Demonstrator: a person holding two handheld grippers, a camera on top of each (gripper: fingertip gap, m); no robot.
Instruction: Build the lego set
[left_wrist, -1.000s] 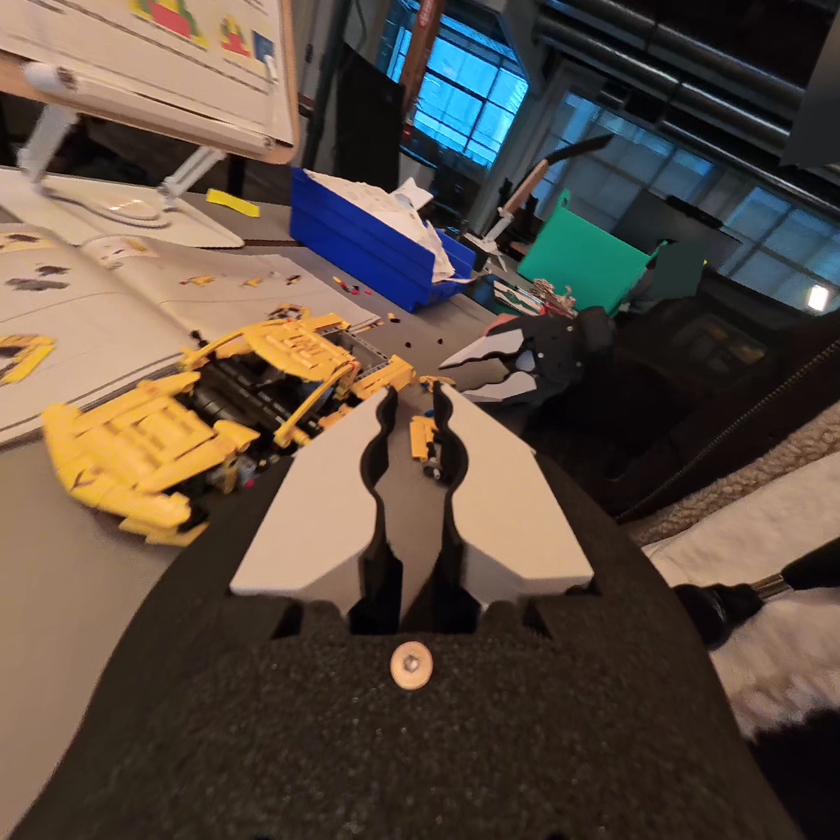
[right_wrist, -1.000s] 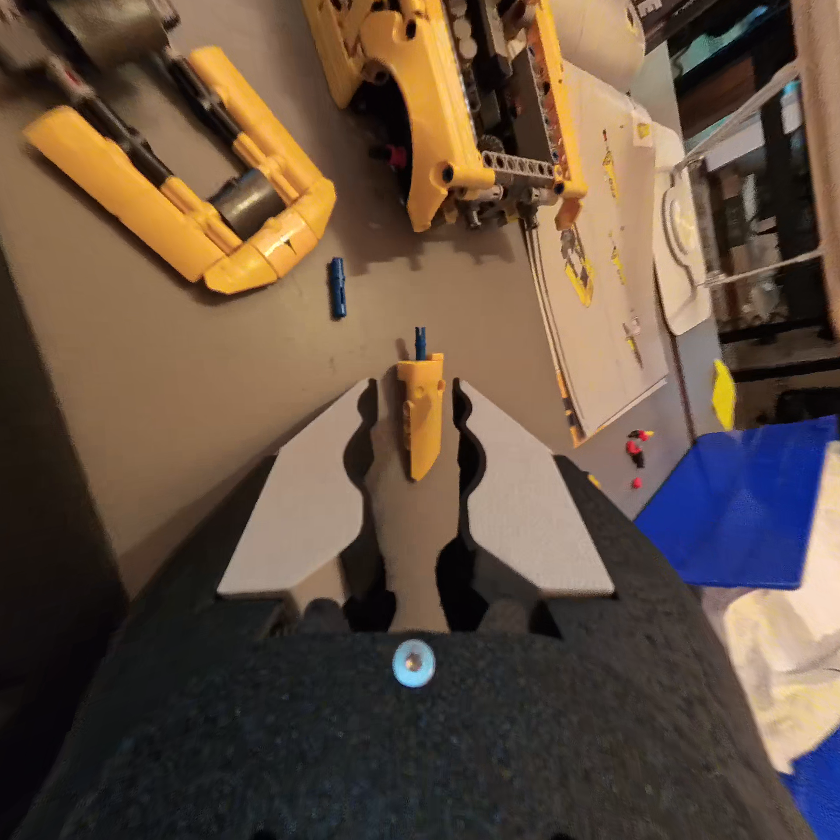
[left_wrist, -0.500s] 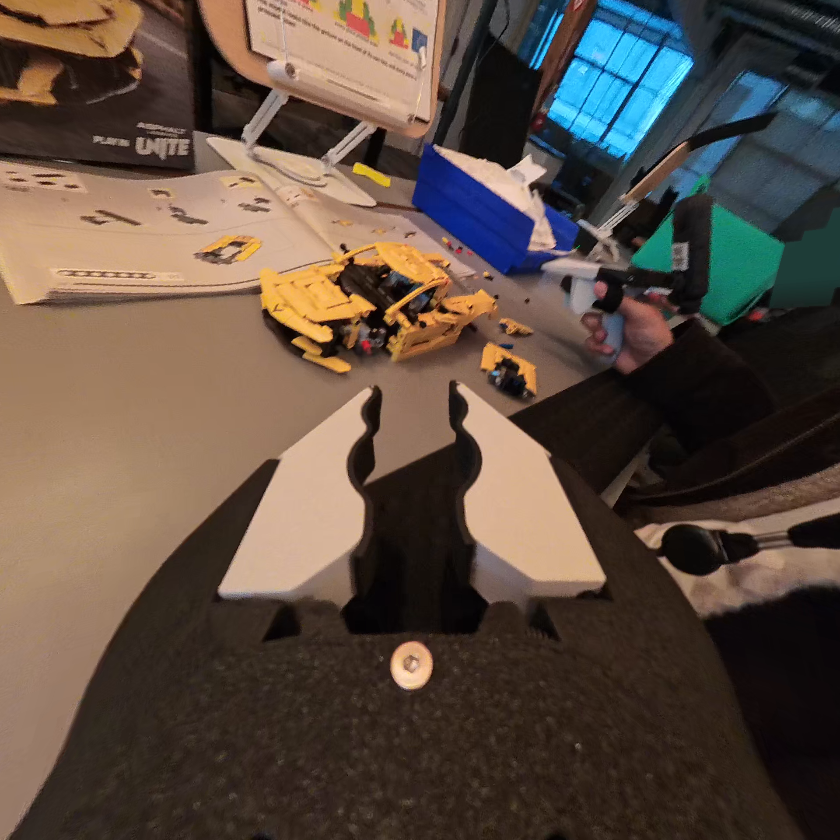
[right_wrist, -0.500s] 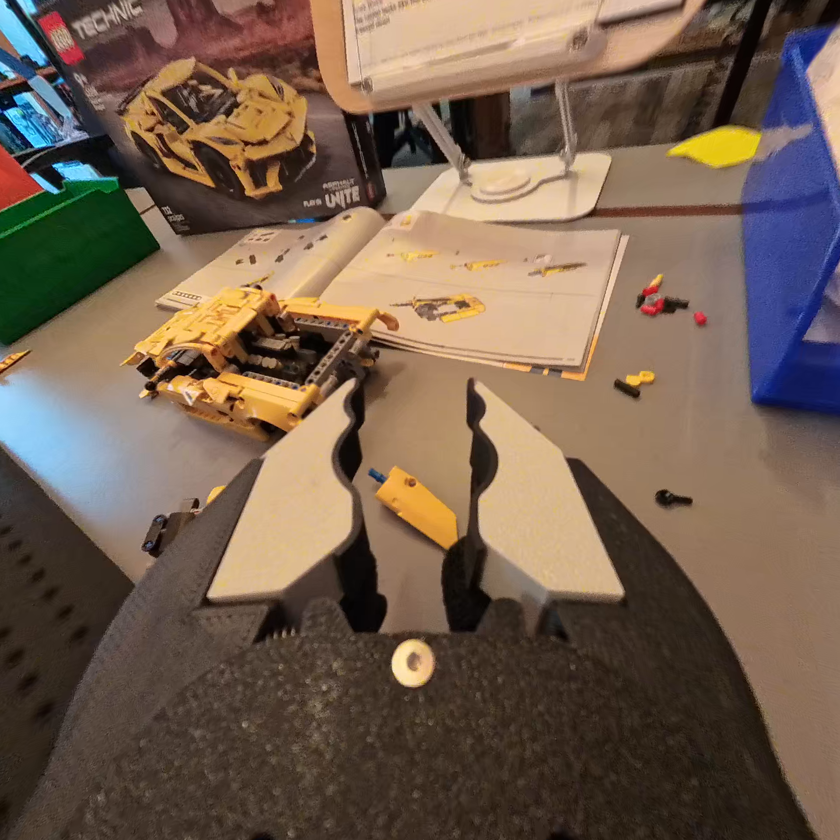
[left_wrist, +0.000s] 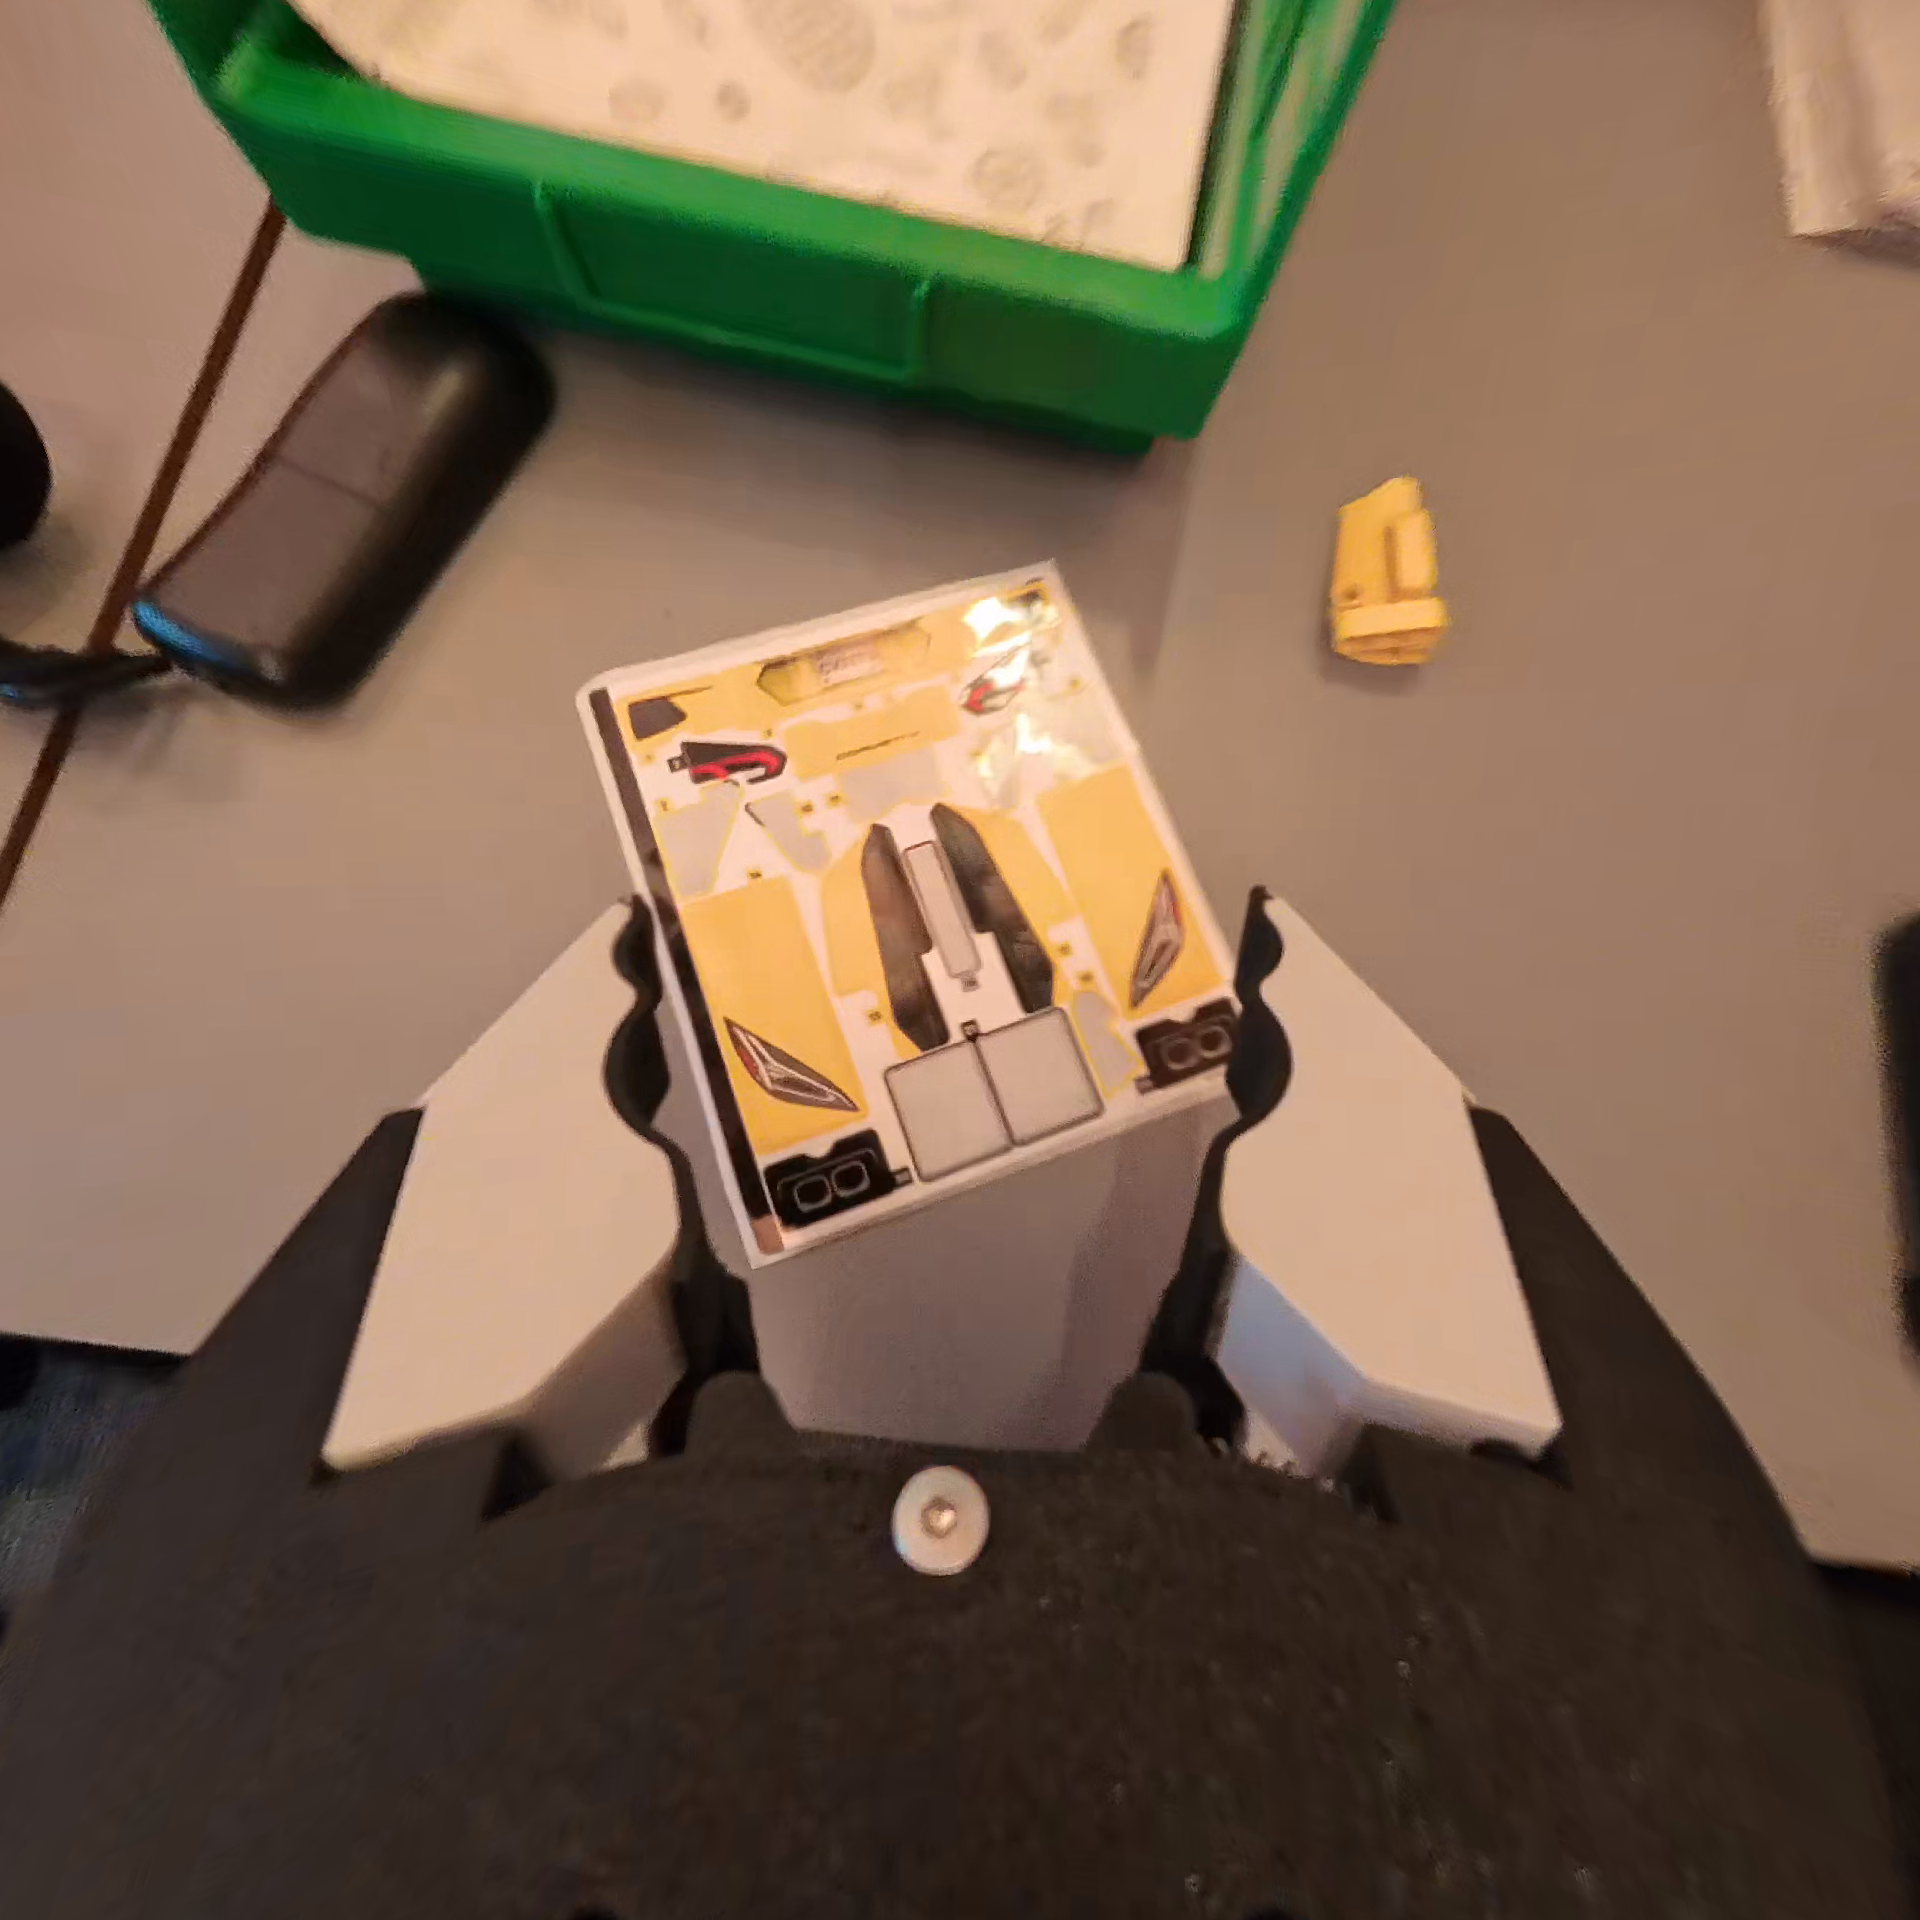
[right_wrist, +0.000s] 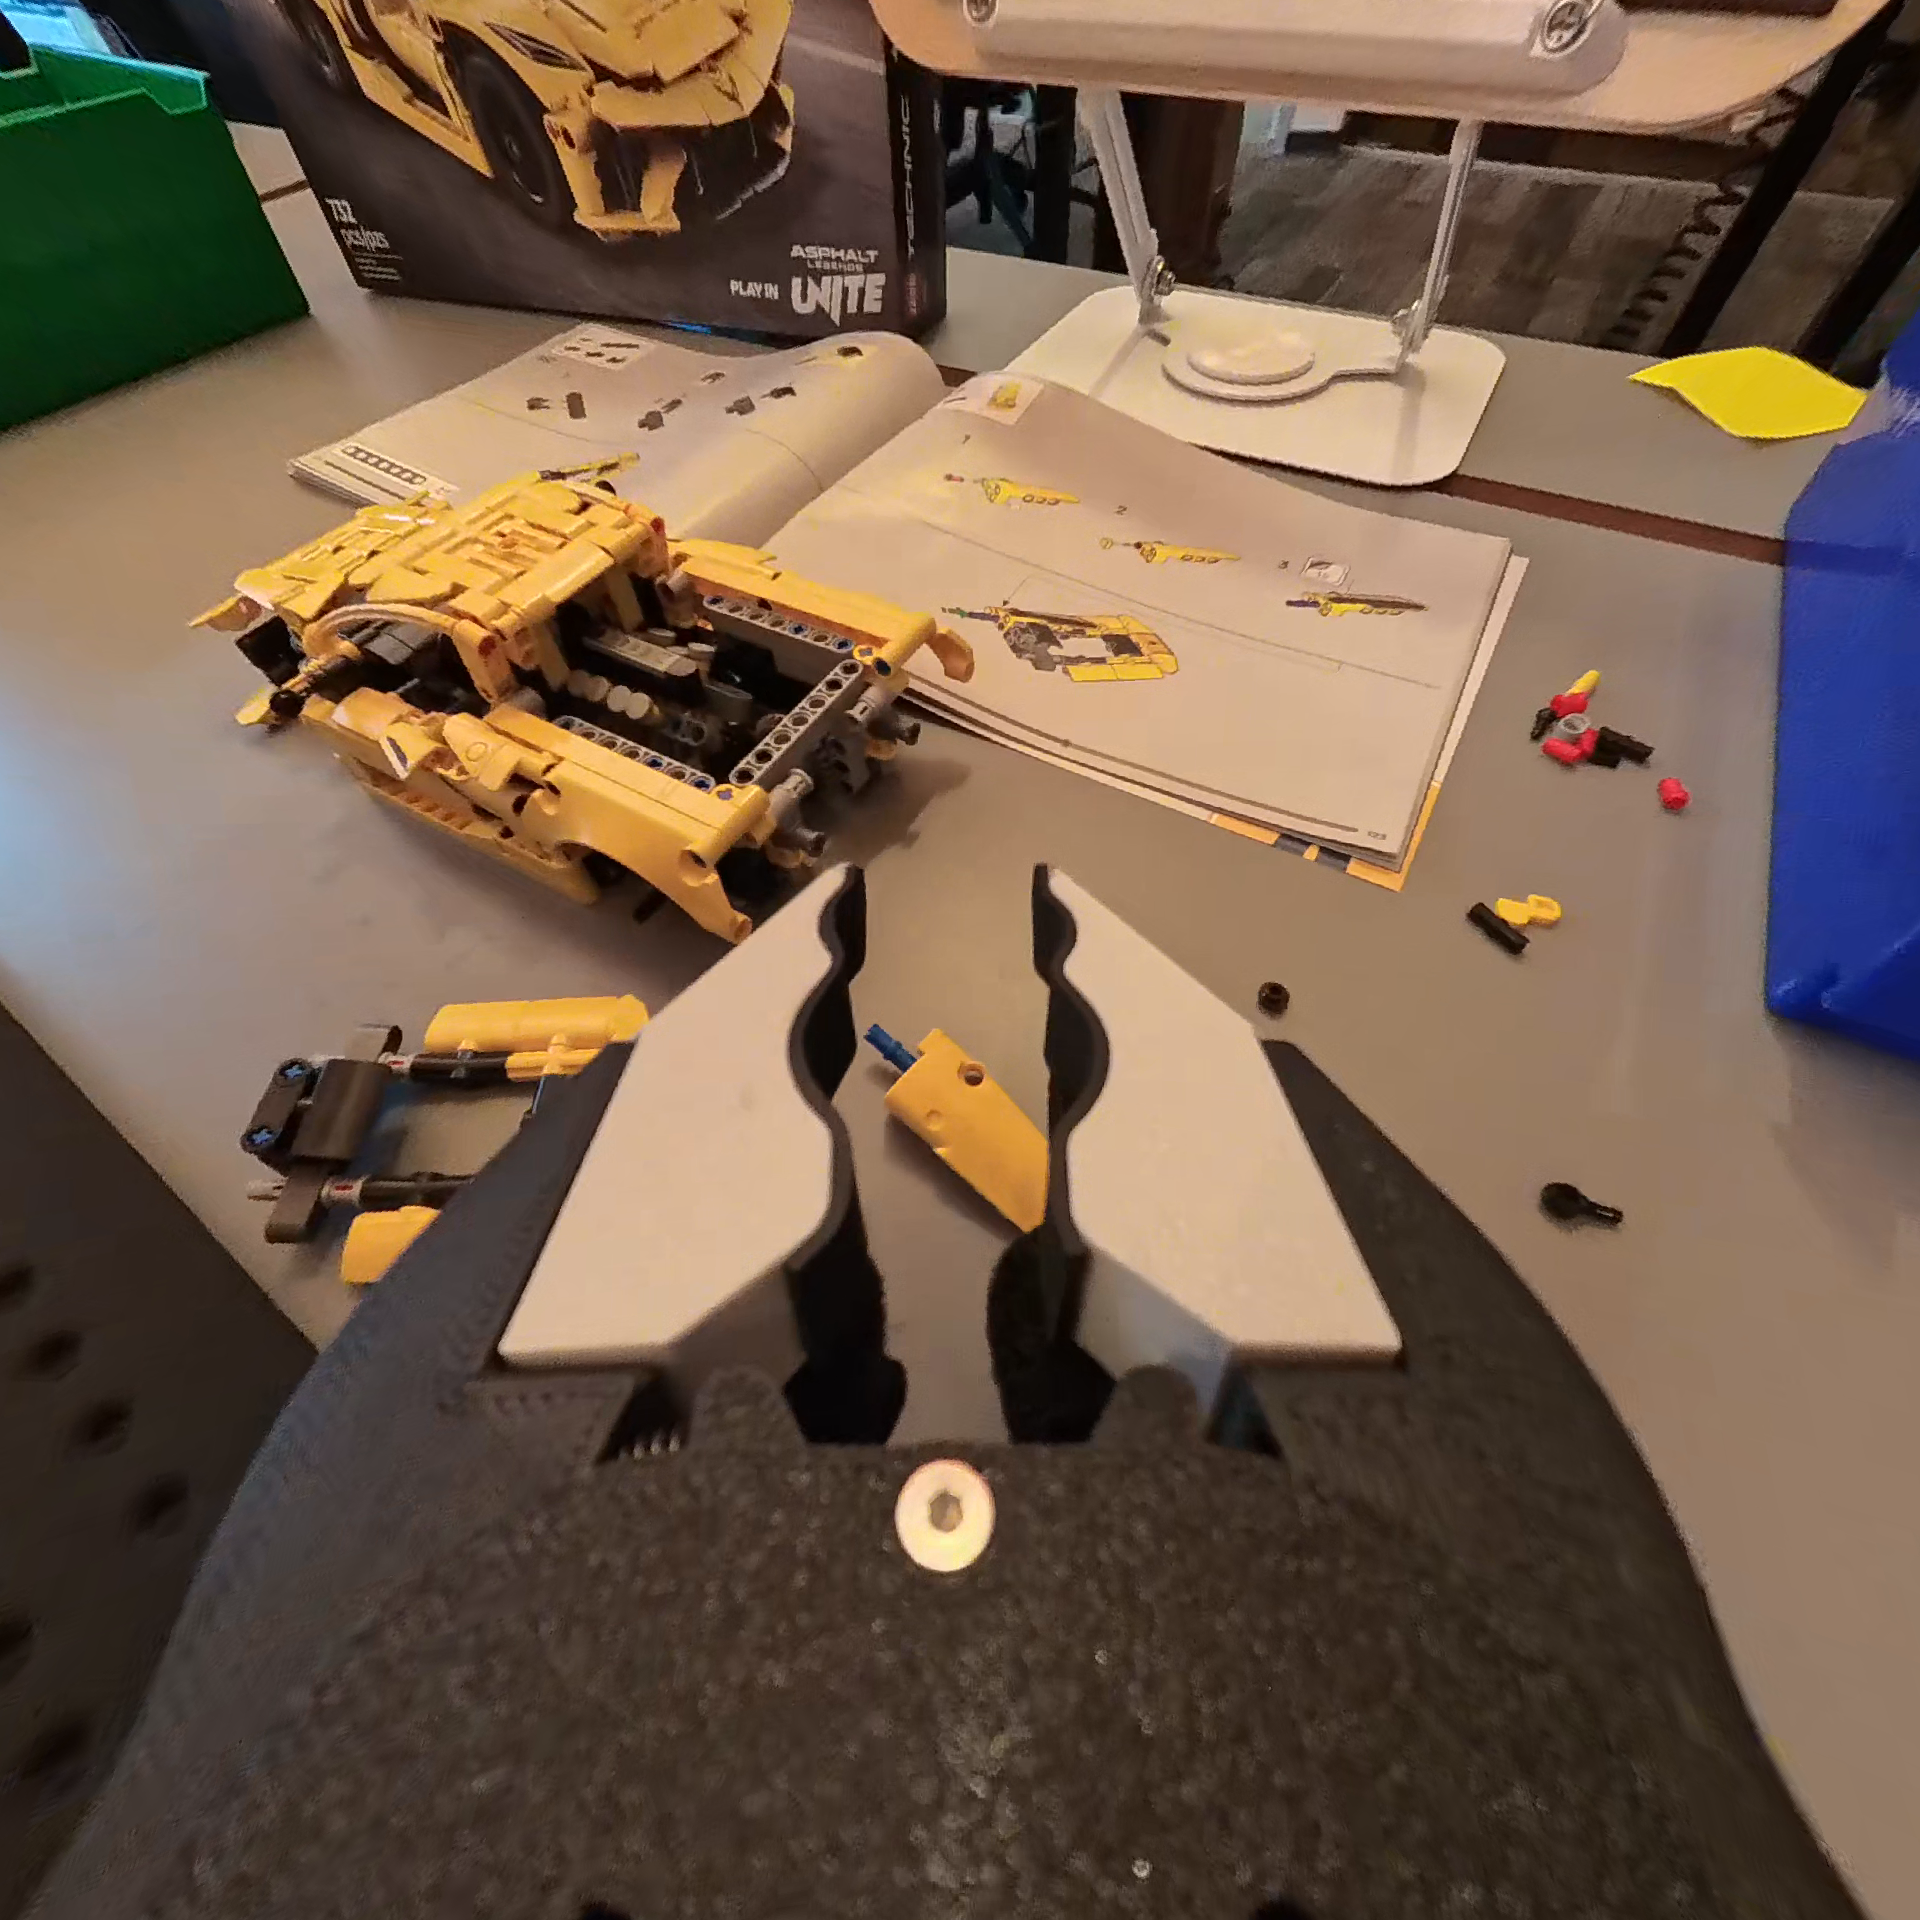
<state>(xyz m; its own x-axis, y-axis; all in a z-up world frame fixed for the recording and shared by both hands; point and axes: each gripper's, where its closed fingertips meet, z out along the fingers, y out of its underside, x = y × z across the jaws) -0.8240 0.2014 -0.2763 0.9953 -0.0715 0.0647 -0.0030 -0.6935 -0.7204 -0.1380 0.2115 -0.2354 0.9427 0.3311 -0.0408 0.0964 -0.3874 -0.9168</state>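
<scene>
The half-built yellow lego car (right_wrist: 561, 686) lies on the grey table (right_wrist: 1299, 1091) ahead and left of my right gripper (right_wrist: 945, 878). That gripper is open and empty. A yellow panel piece with a blue pin (right_wrist: 966, 1127) lies on the table, seen in the gap between its fingers, close to the right finger. My left gripper (left_wrist: 942, 906) is open wide and empty. It hovers over a sticker sheet (left_wrist: 904, 904) that lies flat on the table. A small yellow lego piece (left_wrist: 1387, 571) lies to the sheet's upper right.
The open instruction booklet (right_wrist: 1143, 623), the set's box (right_wrist: 623, 156) and a white stand (right_wrist: 1278, 374) lie behind the car. A blue bin (right_wrist: 1849, 727) is at right, a green bin (left_wrist: 727, 260) beyond the sheet. A yellow-black subassembly (right_wrist: 416, 1091), small loose parts (right_wrist: 1579, 727) and a black case (left_wrist: 343, 499) lie about. Spacing between my two grippers at the tips: around 70 centimeters. The black case (left_wrist: 343, 499) lies around 12 centimeters away from my left fingertips.
My left gripper has swung away from the car to above the sticker sheet by the green bin, and its jaws have opened wider. My right gripper has hardly moved since half a second ago.
</scene>
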